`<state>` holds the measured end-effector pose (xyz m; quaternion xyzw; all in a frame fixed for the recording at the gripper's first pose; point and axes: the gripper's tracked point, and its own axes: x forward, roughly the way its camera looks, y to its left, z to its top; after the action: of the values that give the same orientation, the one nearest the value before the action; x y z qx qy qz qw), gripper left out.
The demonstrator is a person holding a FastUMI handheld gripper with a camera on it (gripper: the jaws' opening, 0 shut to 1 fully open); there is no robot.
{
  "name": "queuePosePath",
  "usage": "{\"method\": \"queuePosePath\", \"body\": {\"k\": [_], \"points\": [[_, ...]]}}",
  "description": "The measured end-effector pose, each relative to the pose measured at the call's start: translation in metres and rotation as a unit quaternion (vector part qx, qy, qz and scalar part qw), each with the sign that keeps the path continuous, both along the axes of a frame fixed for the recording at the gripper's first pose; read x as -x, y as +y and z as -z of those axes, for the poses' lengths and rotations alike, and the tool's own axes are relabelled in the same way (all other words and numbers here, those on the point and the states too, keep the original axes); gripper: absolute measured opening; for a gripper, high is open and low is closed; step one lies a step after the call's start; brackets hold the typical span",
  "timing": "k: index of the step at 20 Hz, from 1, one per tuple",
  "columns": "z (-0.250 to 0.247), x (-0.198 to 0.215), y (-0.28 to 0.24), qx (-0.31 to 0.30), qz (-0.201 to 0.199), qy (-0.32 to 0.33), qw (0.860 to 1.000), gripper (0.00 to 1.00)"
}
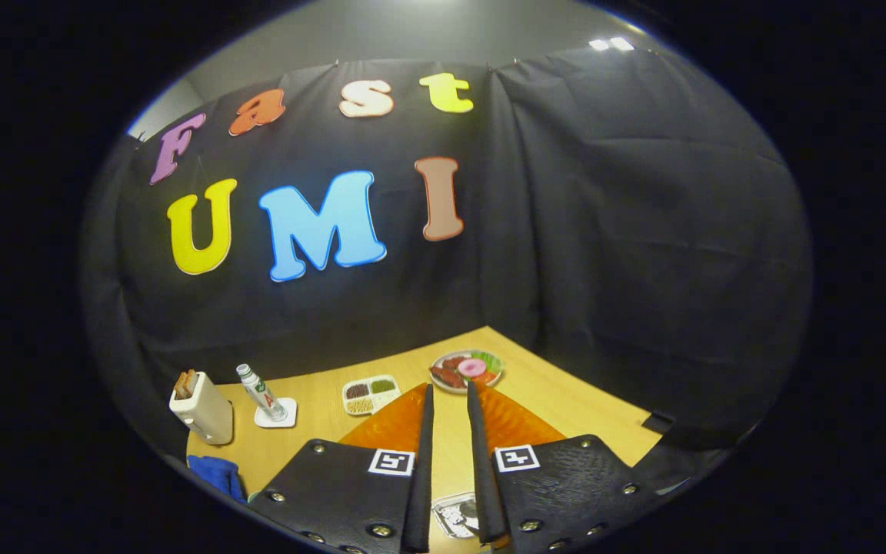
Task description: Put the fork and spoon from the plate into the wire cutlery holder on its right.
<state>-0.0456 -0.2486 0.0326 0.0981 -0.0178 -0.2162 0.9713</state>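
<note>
Black cloth walled the booth behind a pale wooden bench (566, 408), and I looked along it from well above. An orange mat (520, 423) lay under my fingers (449, 396), which stood a narrow gap apart and held nothing. Beyond their tips sat a plate of food (464, 371), with a divided tray (370, 395) beside it. Farther off stood a toaster (202, 408), and a tube (260, 392) upright on a white coaster. Low between my fingers a small, partly hidden thing (454, 514) showed; I could not tell what it was. I made out no fork, spoon or wire holder, so I judged nothing begun: next I needed to tip down, find the cutlery and open wider.
</note>
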Motion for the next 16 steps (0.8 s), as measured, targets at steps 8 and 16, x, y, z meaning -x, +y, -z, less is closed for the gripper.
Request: {"method": "queuePosePath", "body": {"k": [8,16], "points": [[-0.052,0.004,0.01,0.068,0.014,-0.076,0.995,0.24],[-0.046,-0.004,-0.001,0.075,0.02,-0.066,0.995,0.24]]}}
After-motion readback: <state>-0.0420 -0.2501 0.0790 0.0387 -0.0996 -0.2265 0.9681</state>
